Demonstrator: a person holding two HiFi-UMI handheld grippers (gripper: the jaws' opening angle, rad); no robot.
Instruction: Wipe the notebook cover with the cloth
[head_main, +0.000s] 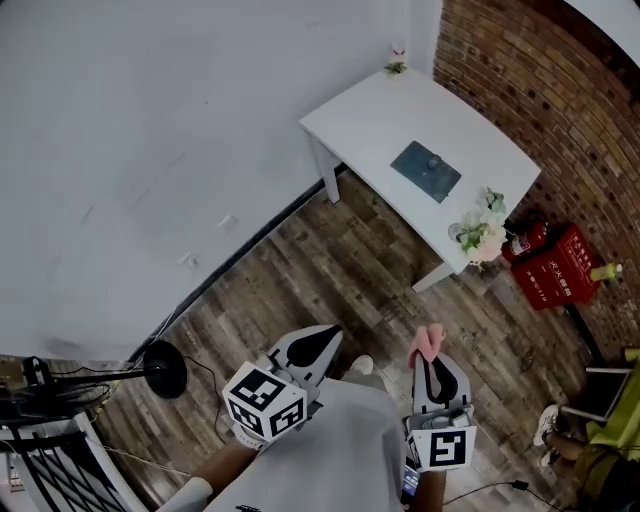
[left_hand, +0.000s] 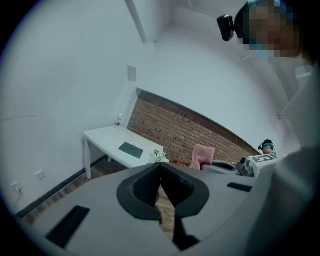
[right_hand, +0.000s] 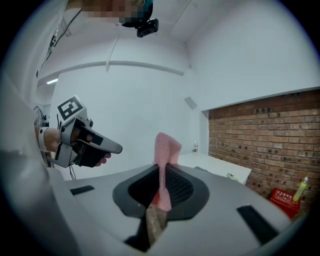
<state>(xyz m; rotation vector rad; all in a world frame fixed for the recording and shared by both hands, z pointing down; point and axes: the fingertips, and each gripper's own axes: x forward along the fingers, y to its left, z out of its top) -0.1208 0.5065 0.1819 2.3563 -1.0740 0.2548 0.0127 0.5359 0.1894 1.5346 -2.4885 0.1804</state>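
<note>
The notebook (head_main: 426, 171) lies on the far white worktop (head_main: 370, 115), well apart from both grippers. The left gripper (head_main: 322, 342) has its fingers (left_hand: 137, 192) together on nothing. The right gripper (head_main: 433, 362) pinches the pink cloth (head_main: 427, 343) by a thin fold, which could slip free during wiping.

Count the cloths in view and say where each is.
1. The pink cloth is clamped in the right gripper and sticks up past its jaws. None shows on the white table, though another could lie out of frame.
</note>
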